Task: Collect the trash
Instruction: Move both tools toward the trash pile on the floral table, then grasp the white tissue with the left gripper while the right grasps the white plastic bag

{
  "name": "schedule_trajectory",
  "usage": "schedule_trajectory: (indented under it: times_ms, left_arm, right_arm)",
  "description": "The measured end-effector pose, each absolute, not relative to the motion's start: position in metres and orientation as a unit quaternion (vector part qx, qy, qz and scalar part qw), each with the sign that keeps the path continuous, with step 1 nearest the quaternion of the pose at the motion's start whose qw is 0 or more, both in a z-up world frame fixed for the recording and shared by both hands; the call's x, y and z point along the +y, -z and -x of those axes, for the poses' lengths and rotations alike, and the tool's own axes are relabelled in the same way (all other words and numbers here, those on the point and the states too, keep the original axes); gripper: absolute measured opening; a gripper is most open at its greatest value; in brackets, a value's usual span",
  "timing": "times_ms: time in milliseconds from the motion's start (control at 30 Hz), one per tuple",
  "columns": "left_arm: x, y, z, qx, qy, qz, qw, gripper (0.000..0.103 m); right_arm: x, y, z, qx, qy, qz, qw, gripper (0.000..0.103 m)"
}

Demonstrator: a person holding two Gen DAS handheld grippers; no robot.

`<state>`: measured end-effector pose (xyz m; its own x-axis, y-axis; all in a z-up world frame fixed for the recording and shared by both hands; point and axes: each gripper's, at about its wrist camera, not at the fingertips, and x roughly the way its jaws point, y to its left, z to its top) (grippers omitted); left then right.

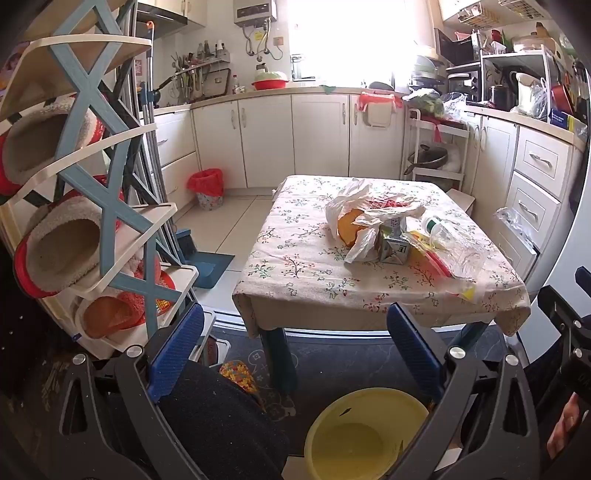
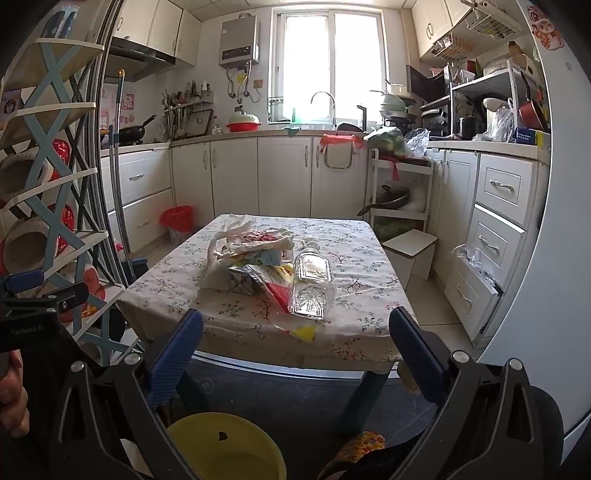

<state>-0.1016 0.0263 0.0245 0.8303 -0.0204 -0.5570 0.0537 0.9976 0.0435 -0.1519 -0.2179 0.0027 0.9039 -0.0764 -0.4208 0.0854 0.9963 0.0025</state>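
Bottle sits frame centre, long axis toward us; we hold right tongs nearer, both tongs released, left tongs too.

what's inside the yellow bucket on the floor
The yellow bucket shows a bare yellow bottom and one small dark speck on its inner wall; its near part is cut off by the frame.

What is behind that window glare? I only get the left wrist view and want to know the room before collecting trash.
Observer: A curved tap stands at the counter below the window.
Operator: Is the right hand-held gripper holding anything?
Observer: No, it is open and empty, aimed at the clear bottle on the table.
Operator: Anything on the fridge?
Observer: A cartoon sticker near its top.
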Motion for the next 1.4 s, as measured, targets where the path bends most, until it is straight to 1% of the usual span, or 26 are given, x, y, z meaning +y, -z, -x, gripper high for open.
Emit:
schedule_trajectory:
  times_ms: [67, 300, 333, 567, 867, 1033, 1133, 1300, 1400]
  left_arm:
    - [0.026, -0.024, 0.101, 0.291, 0.019, -0.029, 0.956, 0.095]
    - [0.025, -0.025, 0.101, 0.293, 0.022, -0.033, 0.955, 0.095]
    - [0.025, -0.025, 0.100, 0.293, 0.023, -0.033, 0.955, 0.095]
    - [0.025, -0.025, 0.095, 0.302, 0.028, -0.034, 0.952, 0.095]
    - [0.020, -0.020, 0.070, 0.323, 0.039, -0.032, 0.945, 0.095]
    - [0.006, -0.022, 0.044, 0.327, 0.052, -0.041, 0.943, 0.095]
    - [-0.005, -0.024, 0.023, 0.326, 0.058, -0.055, 0.942, 0.095]
    - [-0.016, -0.023, -0.034, 0.343, 0.061, -0.048, 0.936, 0.095]
    - [-0.024, -0.018, -0.075, 0.352, 0.049, -0.062, 0.933, 0.095]
  right_arm:
    - [-0.222, -0.012, 0.154, 0.215, 0.041, -0.011, 0.976, 0.097]
    - [-0.209, -0.003, 0.147, 0.215, 0.035, -0.014, 0.976, 0.097]
    - [-0.207, -0.003, 0.147, 0.208, 0.036, -0.005, 0.977, 0.097]
    - [-0.217, -0.012, 0.145, 0.223, 0.016, -0.010, 0.975, 0.097]
    - [-0.225, -0.016, 0.124, 0.210, 0.000, -0.029, 0.977, 0.097]
    - [-0.232, -0.020, 0.109, 0.198, -0.003, -0.031, 0.980, 0.097]
    - [-0.238, -0.023, 0.095, 0.207, -0.003, -0.033, 0.978, 0.096]
    - [-0.254, -0.025, 0.070, 0.221, -0.001, -0.043, 0.974, 0.096]
    - [-0.262, -0.022, 0.060, 0.225, -0.002, -0.064, 0.972, 0.096]
